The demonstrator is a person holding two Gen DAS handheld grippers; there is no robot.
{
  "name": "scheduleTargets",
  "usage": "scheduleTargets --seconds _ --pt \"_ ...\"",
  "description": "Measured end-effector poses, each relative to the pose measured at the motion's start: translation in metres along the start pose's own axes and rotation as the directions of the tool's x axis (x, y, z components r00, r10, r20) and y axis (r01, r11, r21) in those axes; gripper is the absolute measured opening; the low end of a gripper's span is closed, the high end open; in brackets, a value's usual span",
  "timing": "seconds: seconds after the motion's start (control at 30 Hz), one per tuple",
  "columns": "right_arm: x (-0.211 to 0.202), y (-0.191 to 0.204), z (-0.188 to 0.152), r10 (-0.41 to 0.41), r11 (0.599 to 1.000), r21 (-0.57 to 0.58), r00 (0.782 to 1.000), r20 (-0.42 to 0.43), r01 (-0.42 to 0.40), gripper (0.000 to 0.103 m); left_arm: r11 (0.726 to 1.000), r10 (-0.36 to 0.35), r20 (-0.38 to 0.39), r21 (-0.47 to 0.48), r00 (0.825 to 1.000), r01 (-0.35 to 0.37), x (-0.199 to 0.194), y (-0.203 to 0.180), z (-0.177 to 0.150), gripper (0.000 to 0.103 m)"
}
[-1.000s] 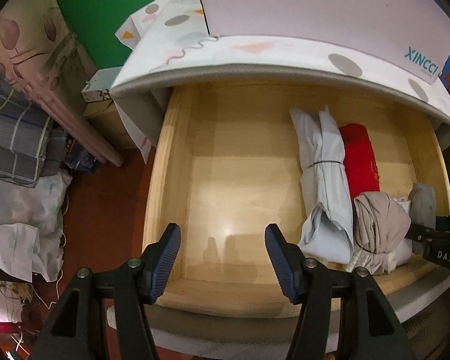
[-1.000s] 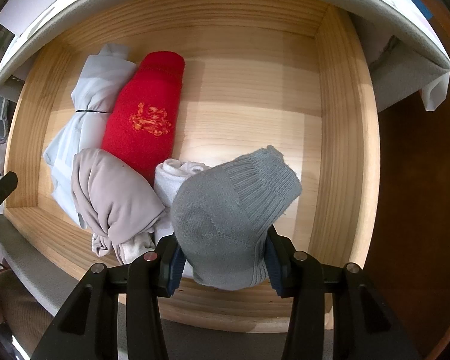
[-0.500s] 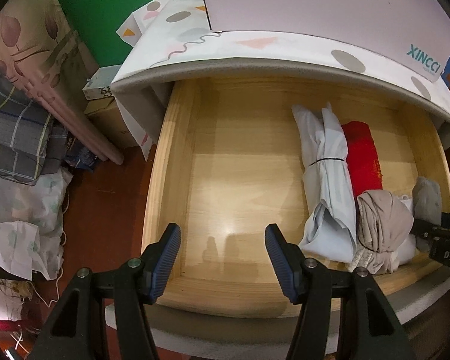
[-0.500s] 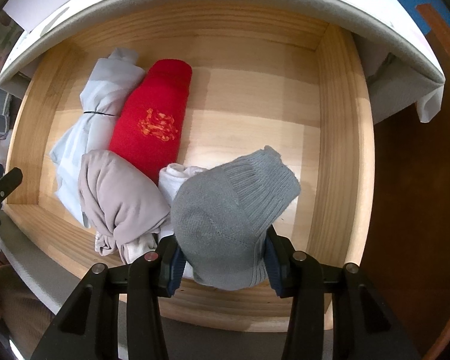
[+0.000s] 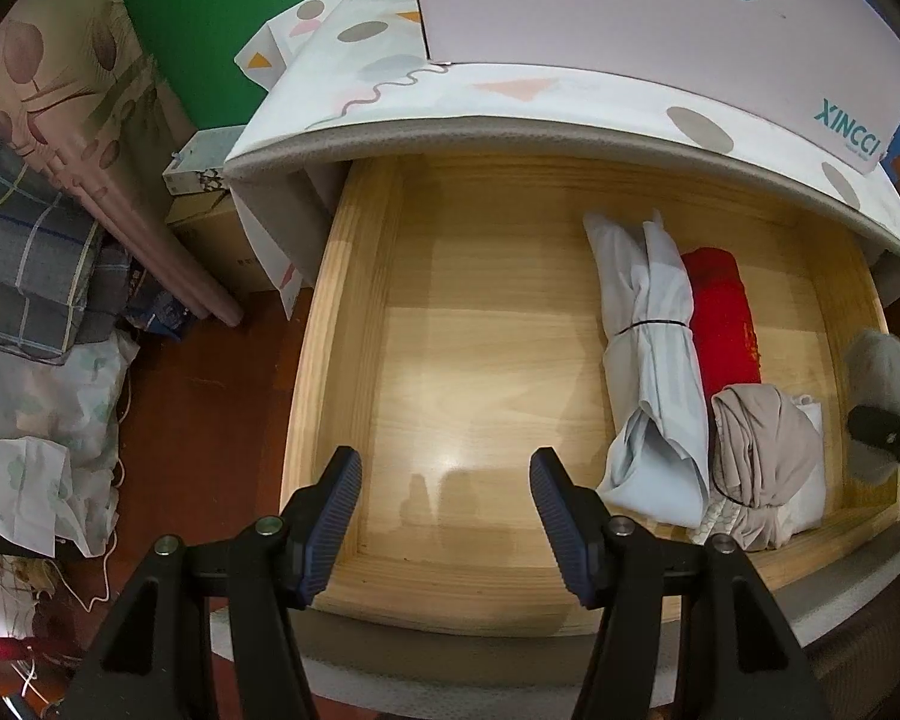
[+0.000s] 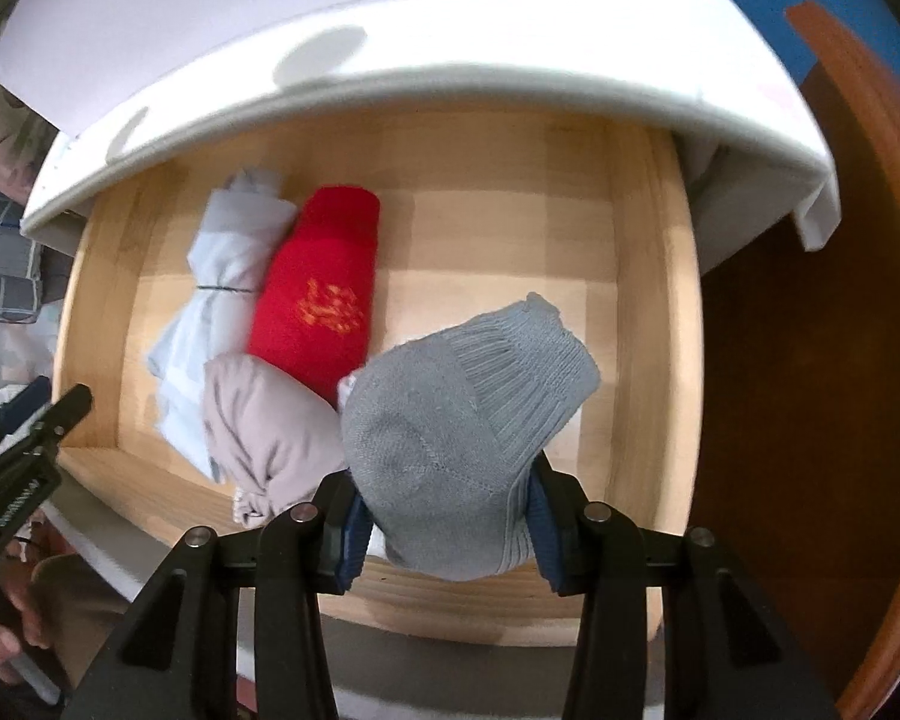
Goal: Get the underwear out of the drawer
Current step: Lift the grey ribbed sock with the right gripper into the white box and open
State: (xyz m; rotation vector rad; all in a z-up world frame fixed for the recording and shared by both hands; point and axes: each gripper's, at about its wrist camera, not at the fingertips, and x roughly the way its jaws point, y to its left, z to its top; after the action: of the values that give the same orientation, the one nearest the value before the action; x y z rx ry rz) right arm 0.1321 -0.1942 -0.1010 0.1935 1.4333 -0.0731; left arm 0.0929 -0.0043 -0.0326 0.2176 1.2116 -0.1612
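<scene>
One grey knitted bundle (image 6: 462, 450) is clamped in the right gripper (image 6: 447, 516) above the drawer's (image 5: 342, 324) front right corner; four bundles remain inside. Left gripper (image 5: 444, 522) hangs agape over the front edge, empty.

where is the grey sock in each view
Left wrist view: the grey sock is at the far right edge, blurred, above the black tip of the right gripper.
Right wrist view: the sock fills the lower centre, pinched between the right gripper's blue pads.
Shared landmark: the red roll lying in the wooden drawer beside the pale tied bundle.
</scene>
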Motion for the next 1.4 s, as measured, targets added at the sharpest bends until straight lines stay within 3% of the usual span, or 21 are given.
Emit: scheduleTargets --seconds 0.2,0.47,0.8,1.0,1.4 --pt "-0.031 0.004 0.01 0.014 1.0 -0.026 1.0 0.024 -0.014 0.041 1.0 -0.012 0.002 -0.012 1.0 0.012 0.0 0.003 0.0 0.06" --pt "-0.105 0.013 0.035 0.026 0.996 -0.083 0.994 0.109 -0.016 0.041 1.0 -0.021 0.005 -0.018 1.0 0.021 -0.001 0.005 -0.001 0.06" --pt "-0.188 0.036 0.117 0.032 0.995 -0.103 0.957 0.29 -0.002 0.041 0.998 -0.036 0.011 -0.053 0.999 0.036 -0.001 0.011 -0.001 0.06" --pt "-0.181 0.055 0.173 0.01 0.996 -0.084 0.952 0.307 0.016 0.041 0.998 -0.044 0.007 -0.049 0.999 0.044 0.0 0.012 0.0 0.06" --pt "-0.109 0.058 0.215 -0.026 0.998 -0.045 0.979 0.204 0.036 0.042 0.998 -0.044 0.016 -0.05 0.999 0.045 0.0 0.01 0.0 0.06"
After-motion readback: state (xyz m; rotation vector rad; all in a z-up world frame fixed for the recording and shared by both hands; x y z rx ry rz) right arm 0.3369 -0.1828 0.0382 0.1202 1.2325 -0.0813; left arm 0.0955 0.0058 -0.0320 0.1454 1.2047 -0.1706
